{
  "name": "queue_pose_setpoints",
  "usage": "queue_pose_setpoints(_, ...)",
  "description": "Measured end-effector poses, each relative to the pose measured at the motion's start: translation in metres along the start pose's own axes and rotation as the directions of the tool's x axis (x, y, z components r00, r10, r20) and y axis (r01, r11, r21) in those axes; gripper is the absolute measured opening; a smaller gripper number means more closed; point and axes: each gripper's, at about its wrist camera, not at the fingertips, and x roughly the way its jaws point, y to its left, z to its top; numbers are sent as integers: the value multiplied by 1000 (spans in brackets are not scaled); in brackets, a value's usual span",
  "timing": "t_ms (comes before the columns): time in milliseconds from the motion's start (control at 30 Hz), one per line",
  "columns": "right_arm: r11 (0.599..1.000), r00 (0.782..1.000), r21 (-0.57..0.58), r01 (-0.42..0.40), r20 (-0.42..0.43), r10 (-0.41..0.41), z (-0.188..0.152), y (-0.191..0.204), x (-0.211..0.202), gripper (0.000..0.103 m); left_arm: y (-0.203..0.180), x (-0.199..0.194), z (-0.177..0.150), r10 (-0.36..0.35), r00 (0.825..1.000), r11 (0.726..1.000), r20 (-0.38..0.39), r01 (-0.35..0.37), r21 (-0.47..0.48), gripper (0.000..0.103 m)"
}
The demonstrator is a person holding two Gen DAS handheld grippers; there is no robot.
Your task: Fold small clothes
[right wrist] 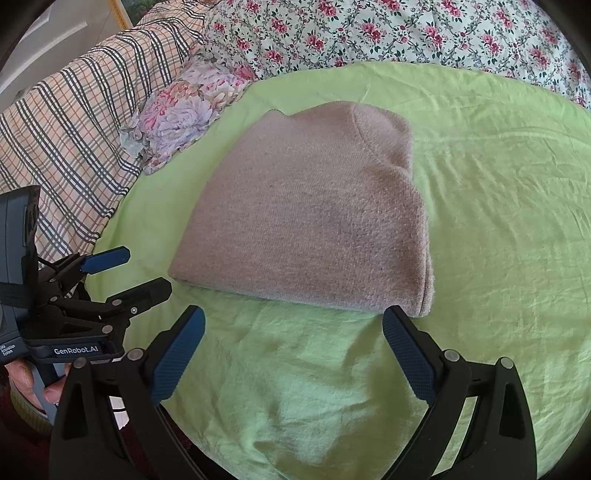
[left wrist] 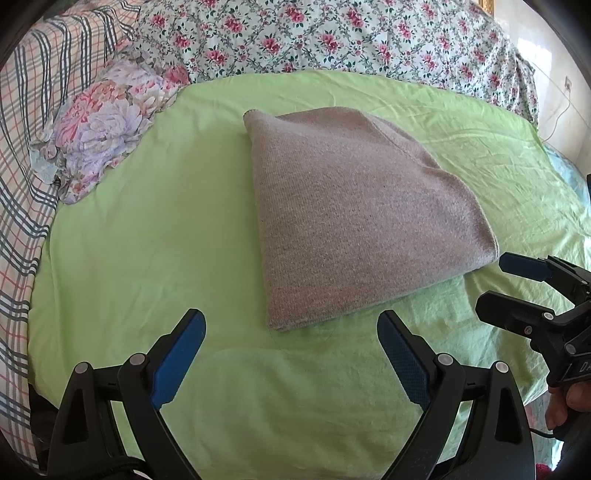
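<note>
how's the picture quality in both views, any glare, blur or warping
Left wrist view: strong fisheye bend, dark corners, blown-out bright wall at top right; the folded garment is sharp. Right wrist view: same warping, soft daylight, the garment shading the green sheet at its near edge; both grippers, left and right, sharp.

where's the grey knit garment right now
The folded grey knit garment lies mid-frame in both wrist views on the green sheet, just ahead of both open tongs, with a floral bundle to its far left.

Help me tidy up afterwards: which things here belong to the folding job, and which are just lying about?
Job: folded grey knit garment, left gripper, right gripper, green sheet.
Lying about: floral pillow, plaid bedding, floral quilt.
</note>
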Motion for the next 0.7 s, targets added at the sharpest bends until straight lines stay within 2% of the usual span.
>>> queue_pose_setpoints(333,1000,1000,-30,1,12,0,15,13,0,97,0,-5,14,11,1000,1000,23,-12,9,95)
queue_pose_setpoints(700,1000,1000,-22,7,25,-6,27,7,2,97,-1,1,26,15,1000,1000,24,-15,6,95)
